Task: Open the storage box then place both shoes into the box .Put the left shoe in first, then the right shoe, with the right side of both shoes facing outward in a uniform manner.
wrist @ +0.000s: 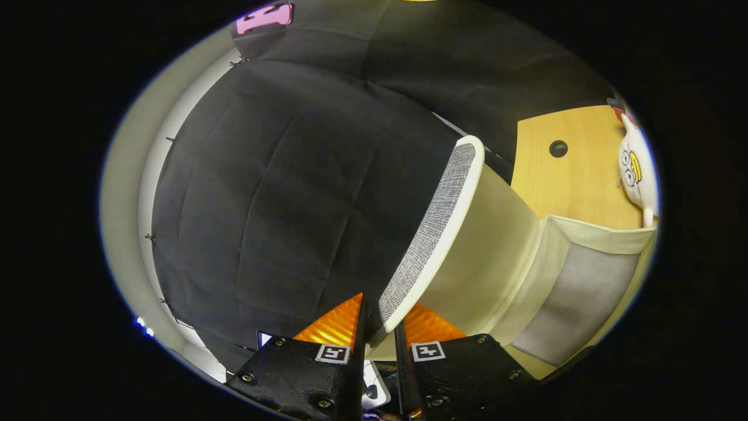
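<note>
The claw (380,342) pinched the edge of the box's lid (435,234), a light, bendy cloth flap that lifted best held right by its rim.

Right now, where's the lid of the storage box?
In the gripper view the lid stands raised, its lower edge pinched between the gripper fingers, with the open storage box and wooden table just beyond it.
</note>
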### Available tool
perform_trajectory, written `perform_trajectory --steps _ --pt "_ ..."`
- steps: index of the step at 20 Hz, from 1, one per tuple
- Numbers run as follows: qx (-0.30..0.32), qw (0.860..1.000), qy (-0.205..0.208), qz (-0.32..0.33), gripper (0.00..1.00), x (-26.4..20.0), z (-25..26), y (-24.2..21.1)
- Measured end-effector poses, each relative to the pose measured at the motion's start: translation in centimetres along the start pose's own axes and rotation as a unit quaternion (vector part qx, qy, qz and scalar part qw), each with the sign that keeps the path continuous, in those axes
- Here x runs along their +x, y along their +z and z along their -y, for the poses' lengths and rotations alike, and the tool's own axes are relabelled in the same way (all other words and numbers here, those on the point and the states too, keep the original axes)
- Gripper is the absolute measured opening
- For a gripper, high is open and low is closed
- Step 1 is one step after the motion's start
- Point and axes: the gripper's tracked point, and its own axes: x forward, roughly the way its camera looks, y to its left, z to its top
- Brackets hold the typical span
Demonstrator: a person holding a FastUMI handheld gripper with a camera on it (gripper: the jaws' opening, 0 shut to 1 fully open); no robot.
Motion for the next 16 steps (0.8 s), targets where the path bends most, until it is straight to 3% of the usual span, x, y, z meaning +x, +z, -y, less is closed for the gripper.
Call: perform_trajectory --steps 7,12,15,16 --pt "0.009 0.999 -0.037 -0.034 0.24 7.3 0.4 -1.2" --pt "-0.007 0.997 -0.063 -0.04 0.24 7.2 1.1 -2.1" --pt "-0.01 0.995 -0.091 -0.034 0.28 3.5 2.9 -2.2" --pt "-0.007 0.995 -0.097 -0.029 0.36 2.3 3.6 -2.1"
